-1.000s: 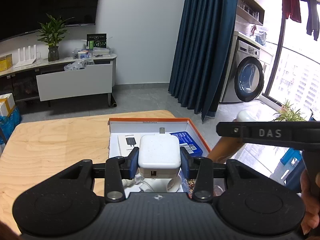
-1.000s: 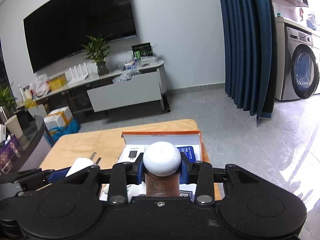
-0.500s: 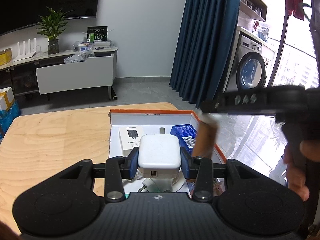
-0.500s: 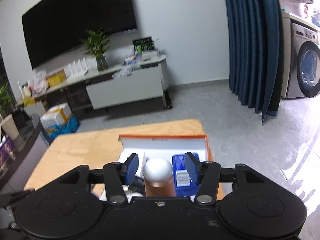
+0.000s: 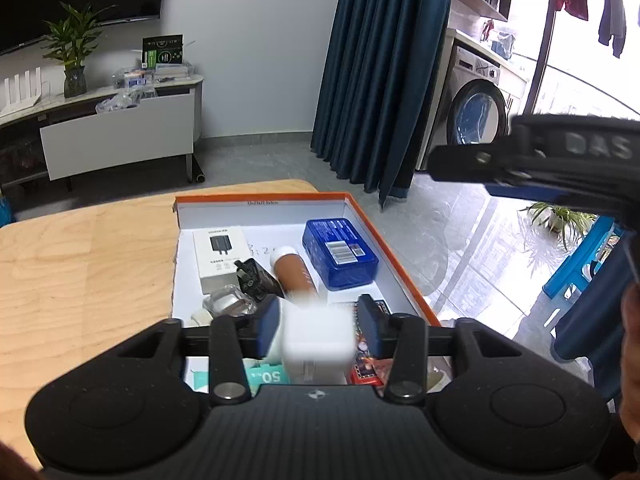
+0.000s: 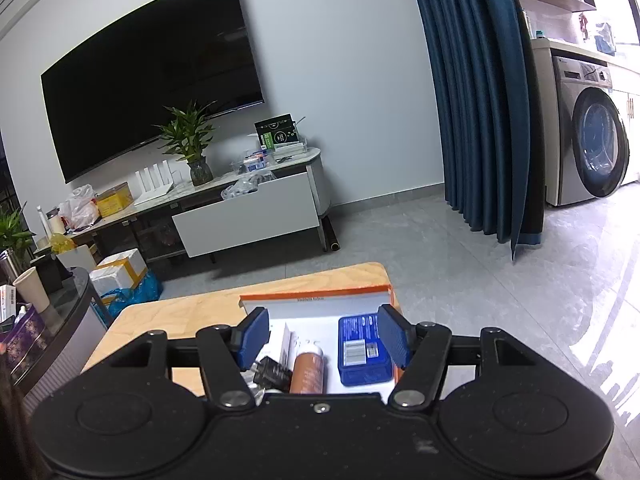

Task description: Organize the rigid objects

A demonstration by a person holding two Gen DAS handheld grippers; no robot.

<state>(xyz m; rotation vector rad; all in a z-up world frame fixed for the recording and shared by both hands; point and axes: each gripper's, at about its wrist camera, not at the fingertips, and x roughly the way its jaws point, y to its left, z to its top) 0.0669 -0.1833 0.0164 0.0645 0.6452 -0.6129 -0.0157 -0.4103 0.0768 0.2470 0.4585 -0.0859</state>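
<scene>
A white box with an orange rim (image 5: 400, 257) (image 6: 316, 299) sits on the wooden table (image 5: 80, 260). Inside it lie a brown bottle with a white cap (image 5: 294, 270) (image 6: 308, 370), a blue box (image 5: 340, 254) (image 6: 362, 354), a white charger carton (image 5: 218, 256) and a black plug (image 5: 254, 278). My left gripper (image 5: 320, 323) hovers over the box's near end, its jaws opening. A blurred white charger (image 5: 318, 338) is dropping out from between the pads. My right gripper (image 6: 324, 333) is above the box with its jaws opening and nothing between them.
The box sits close to the table's right edge, with grey floor beyond it. One finger (image 5: 480, 158) of the right gripper crosses the left wrist view at upper right, with a hand (image 5: 630, 380) below it. A TV stand (image 6: 248, 216), a blue curtain and a washing machine stand behind.
The right gripper opened, let the brown bottle go into the box and drew up and back. The left jaws parted, and the white charger is slipping down from them.
</scene>
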